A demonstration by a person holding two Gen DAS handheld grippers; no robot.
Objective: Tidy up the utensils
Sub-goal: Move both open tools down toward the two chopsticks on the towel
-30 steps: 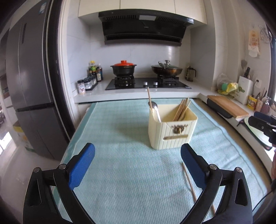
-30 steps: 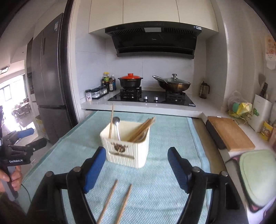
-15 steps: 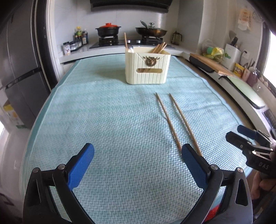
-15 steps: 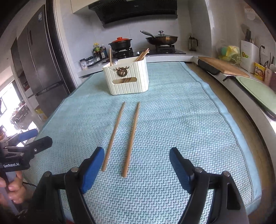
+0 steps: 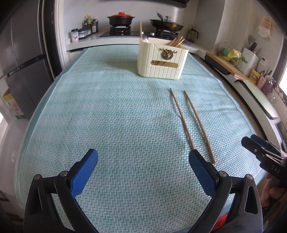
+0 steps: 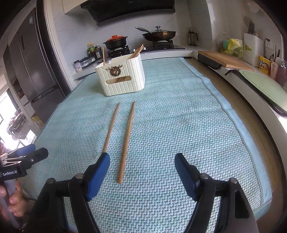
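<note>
While both grippers hover empty, pickup is pending.

Left wrist view: left gripper [image 5: 143, 159], fingers [image 5: 84, 172] spread; two chopsticks [image 5: 191, 123] lie near side of utensil caddy [image 5: 162, 61] on worktop mat [image 5: 107, 116].

Right wrist view: right gripper [image 6: 142, 164], fingers [image 6: 97, 173] spread; next move likely needs closing on one chopstick.

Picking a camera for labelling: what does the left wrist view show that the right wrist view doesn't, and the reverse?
Only the left wrist view: the left gripper close up, open, over bare mat, and the right gripper's tips at its right edge.

Only the right wrist view: the range hood, and the right gripper, open, straddling the near end of one chopstick.

Both: two loose chopsticks, the cream utensil holder, the teal mat, the stove pots.
</note>
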